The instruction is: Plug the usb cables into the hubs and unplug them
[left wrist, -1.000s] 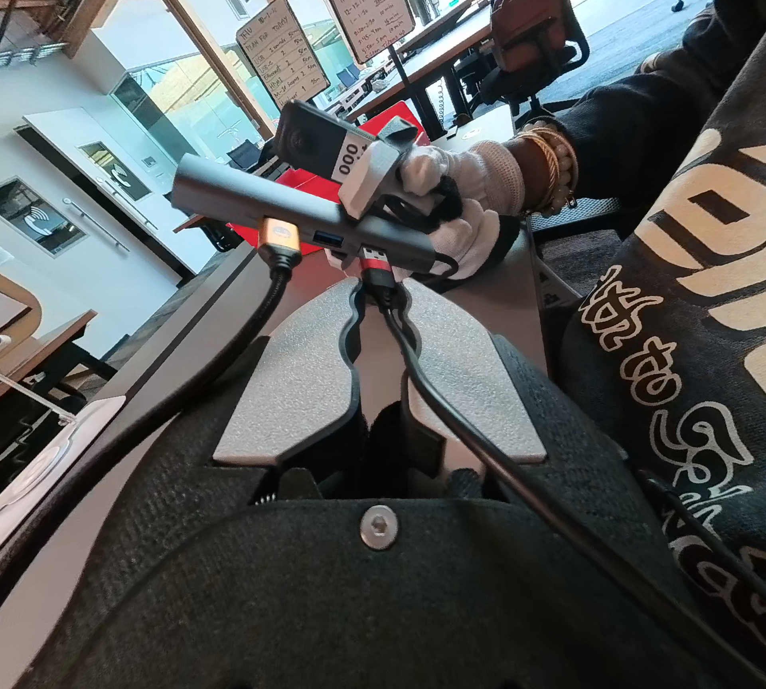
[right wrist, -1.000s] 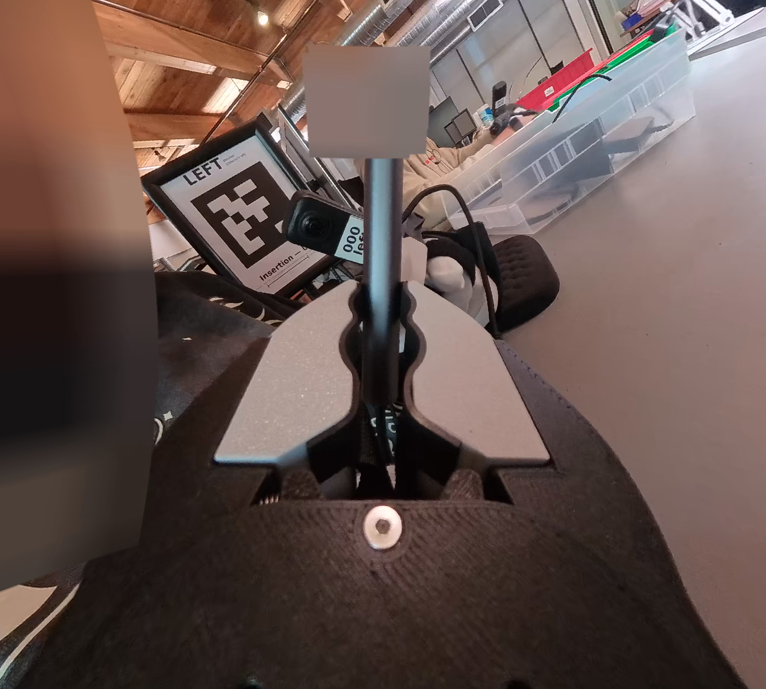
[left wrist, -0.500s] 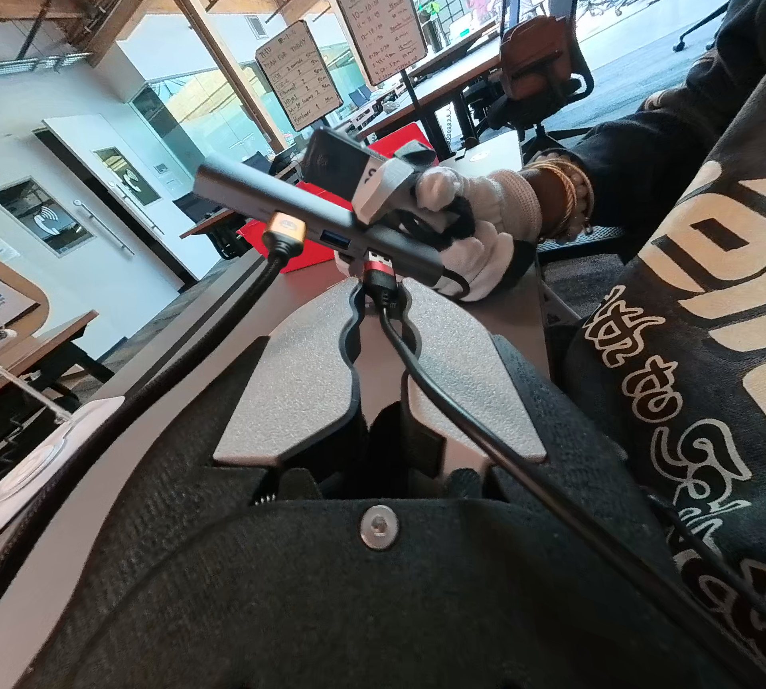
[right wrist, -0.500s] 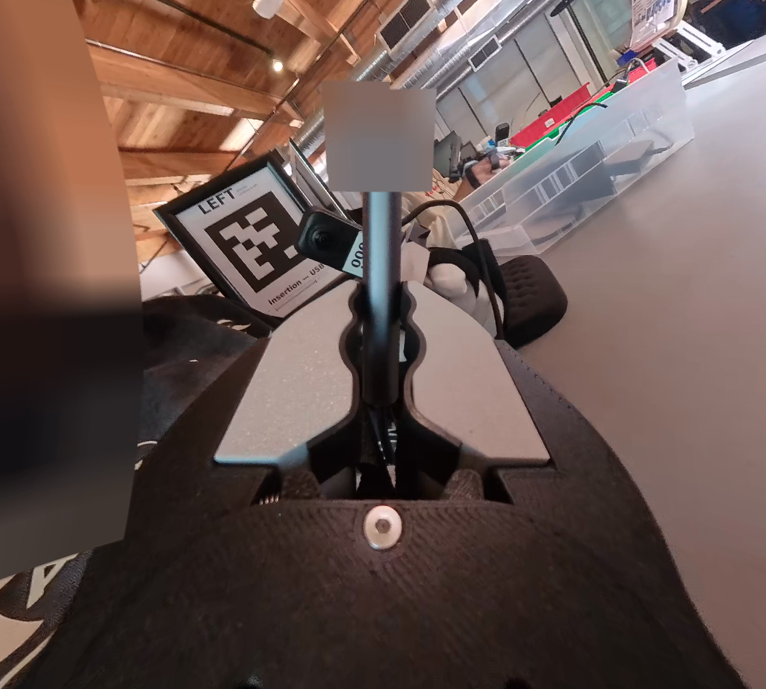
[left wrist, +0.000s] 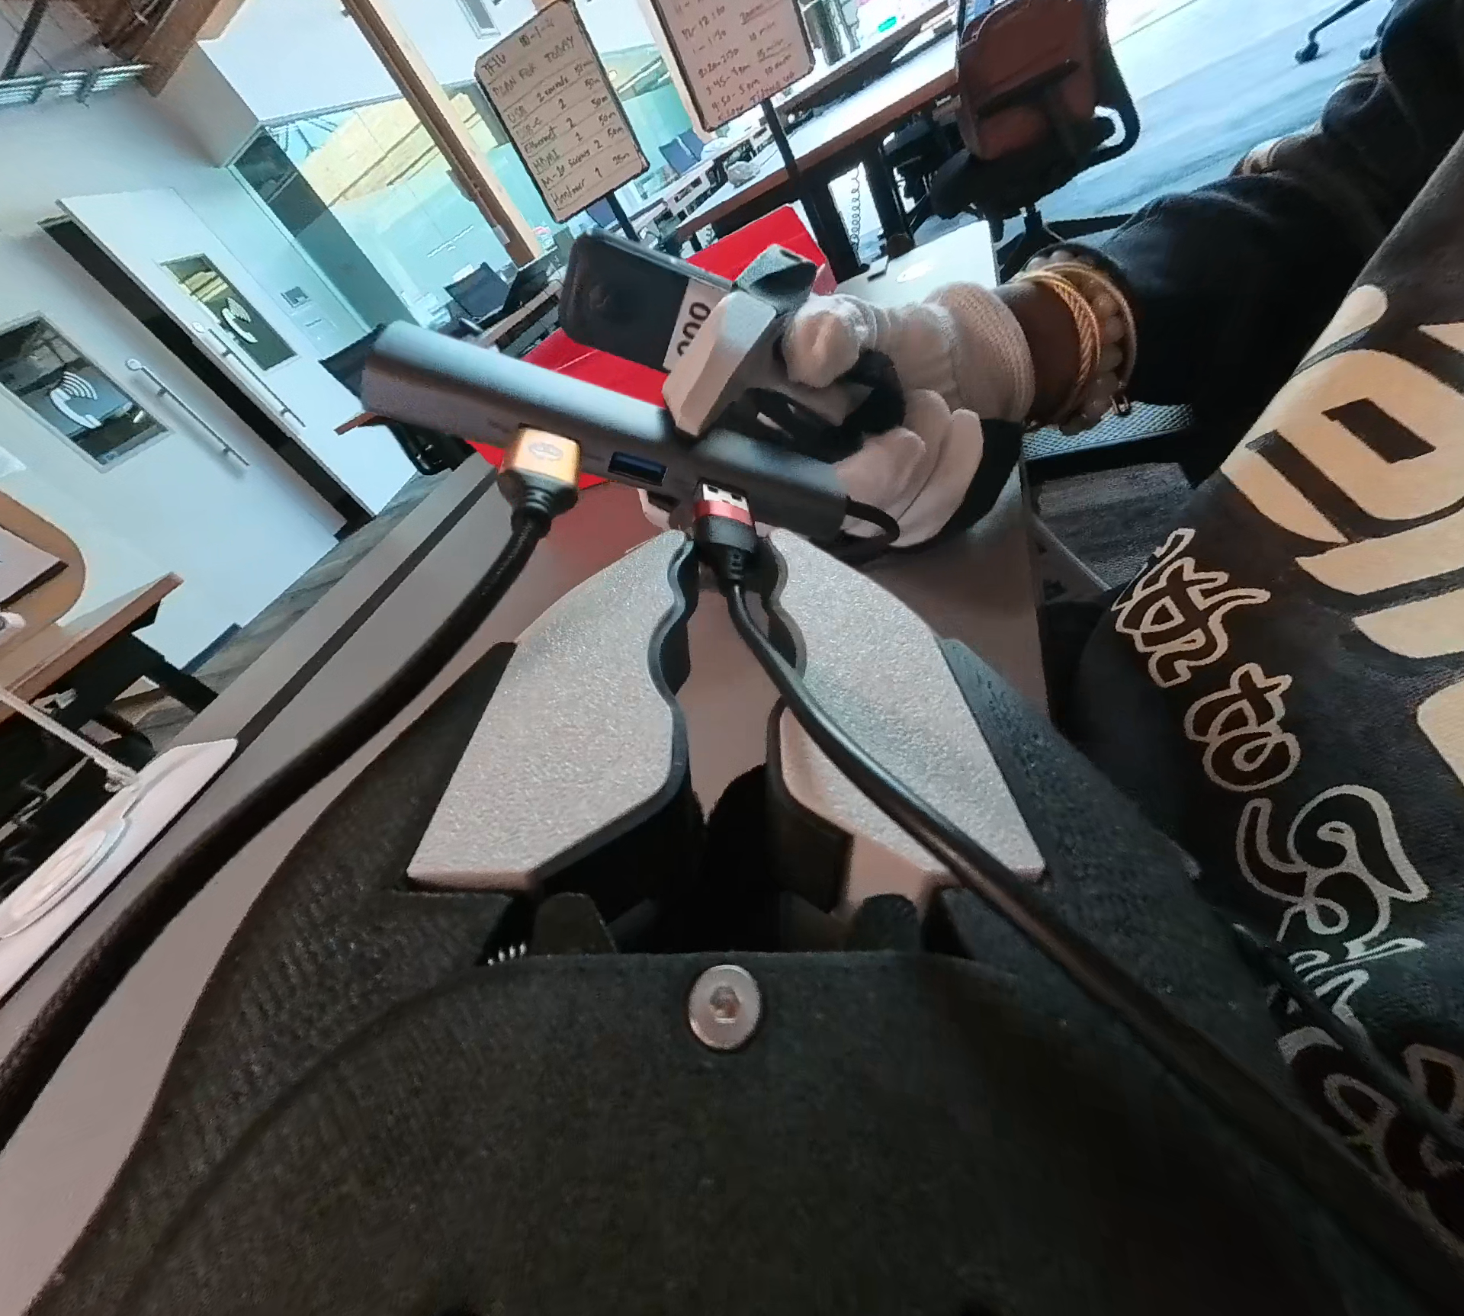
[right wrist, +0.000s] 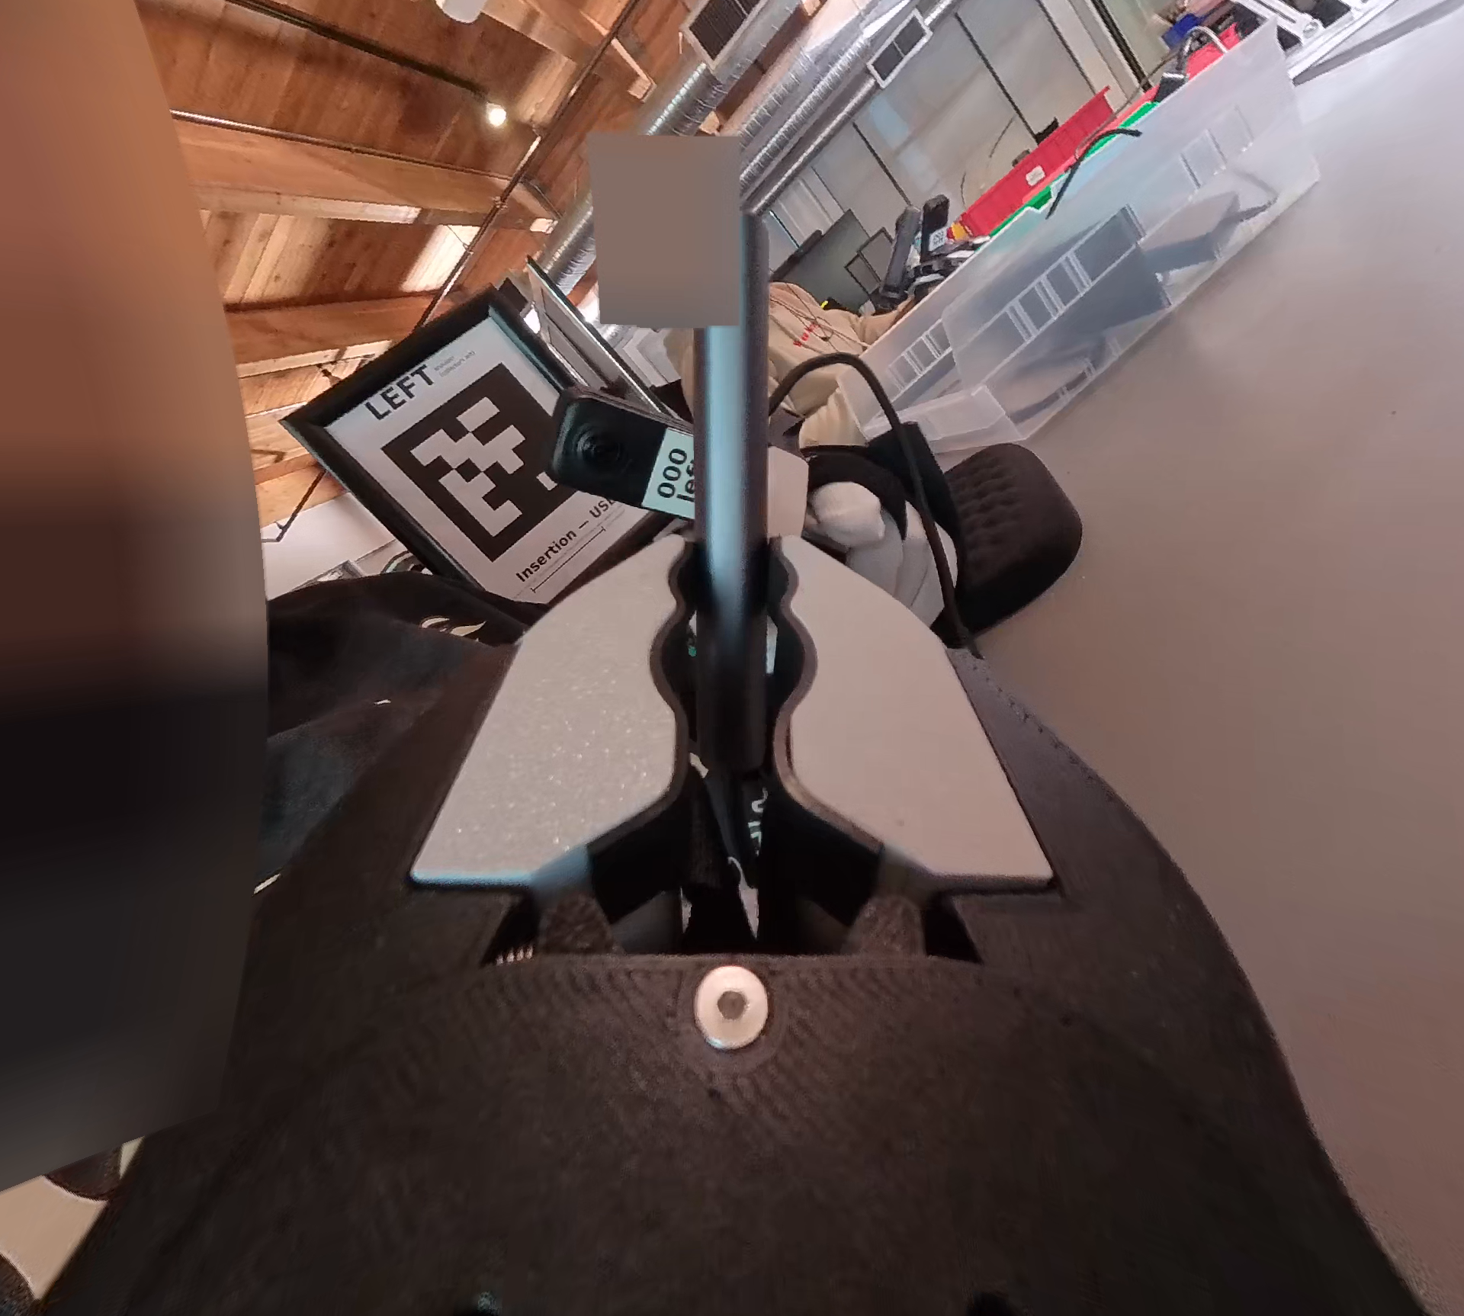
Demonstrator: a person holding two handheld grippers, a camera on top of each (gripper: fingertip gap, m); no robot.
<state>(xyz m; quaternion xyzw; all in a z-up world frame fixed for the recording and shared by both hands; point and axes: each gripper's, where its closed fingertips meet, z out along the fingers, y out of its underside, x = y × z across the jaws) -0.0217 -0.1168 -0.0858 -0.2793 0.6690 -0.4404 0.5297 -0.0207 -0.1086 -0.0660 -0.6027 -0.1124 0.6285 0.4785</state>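
The grey table (right wrist: 1236,565) runs off ahead of the right tool (right wrist: 730,565), with a clear plastic bin (right wrist: 1109,296) lying on it well beyond and to its right; overhead are timber beams and silver ducting, and a framed marker card (right wrist: 467,470) leans just past the tool on its left. Beyond the left tool (left wrist: 725,565) stand two handwritten whiteboards (left wrist: 634,74), office chairs and glass partitions. The right tool is clamped tight on the grey hub (left wrist: 586,414), held up off the table in front of the left tool; a gold-ended cable (left wrist: 543,466) sits in the hub. The left tool's fingers are a little apart around the red-ended cable (left wrist: 722,513), whose plug meets the hub; I cannot tell whether they pinch it. Since a second ago the hub has tilted, and the red plug shows more bare metal.
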